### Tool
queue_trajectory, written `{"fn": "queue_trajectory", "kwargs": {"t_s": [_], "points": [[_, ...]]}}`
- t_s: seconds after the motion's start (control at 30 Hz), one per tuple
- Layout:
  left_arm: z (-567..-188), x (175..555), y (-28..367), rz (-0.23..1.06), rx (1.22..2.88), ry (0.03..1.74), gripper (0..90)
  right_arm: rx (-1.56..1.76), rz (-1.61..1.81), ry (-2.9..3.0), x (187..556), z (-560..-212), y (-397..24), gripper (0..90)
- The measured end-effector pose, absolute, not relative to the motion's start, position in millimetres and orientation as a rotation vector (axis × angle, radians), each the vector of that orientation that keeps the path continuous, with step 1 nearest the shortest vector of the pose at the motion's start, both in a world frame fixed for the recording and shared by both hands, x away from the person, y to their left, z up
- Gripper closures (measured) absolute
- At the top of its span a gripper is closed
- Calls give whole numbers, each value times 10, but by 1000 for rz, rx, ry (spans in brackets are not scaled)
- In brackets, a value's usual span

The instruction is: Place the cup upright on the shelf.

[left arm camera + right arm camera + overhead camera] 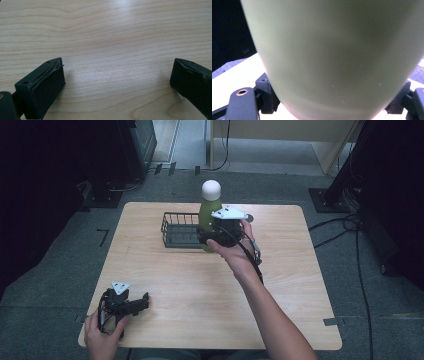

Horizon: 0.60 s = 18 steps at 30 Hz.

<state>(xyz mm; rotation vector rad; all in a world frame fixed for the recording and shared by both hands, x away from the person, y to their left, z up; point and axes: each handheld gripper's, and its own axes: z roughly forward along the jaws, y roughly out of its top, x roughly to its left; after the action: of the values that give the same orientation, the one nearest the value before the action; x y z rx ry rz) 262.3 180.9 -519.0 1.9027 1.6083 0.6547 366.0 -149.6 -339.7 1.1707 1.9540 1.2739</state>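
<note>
I see a pale wood desk (107, 32) with wavy grain, smooth and a bit shiny. My green bottle (337, 57) looks smooth and matt. The basket (180, 231) at twelve o'clock is thin black wire. My jaws are dull black.
</note>
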Motion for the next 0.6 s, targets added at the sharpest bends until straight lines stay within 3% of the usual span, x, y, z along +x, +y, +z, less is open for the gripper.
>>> {"fn": "queue_trajectory", "kwargs": {"t_s": [0.6], "points": [[-5191, 2624, 1808, 656, 1901, 1608, 0, 1230, 1203, 1916, 4164, -3347, -1501, 200]]}}
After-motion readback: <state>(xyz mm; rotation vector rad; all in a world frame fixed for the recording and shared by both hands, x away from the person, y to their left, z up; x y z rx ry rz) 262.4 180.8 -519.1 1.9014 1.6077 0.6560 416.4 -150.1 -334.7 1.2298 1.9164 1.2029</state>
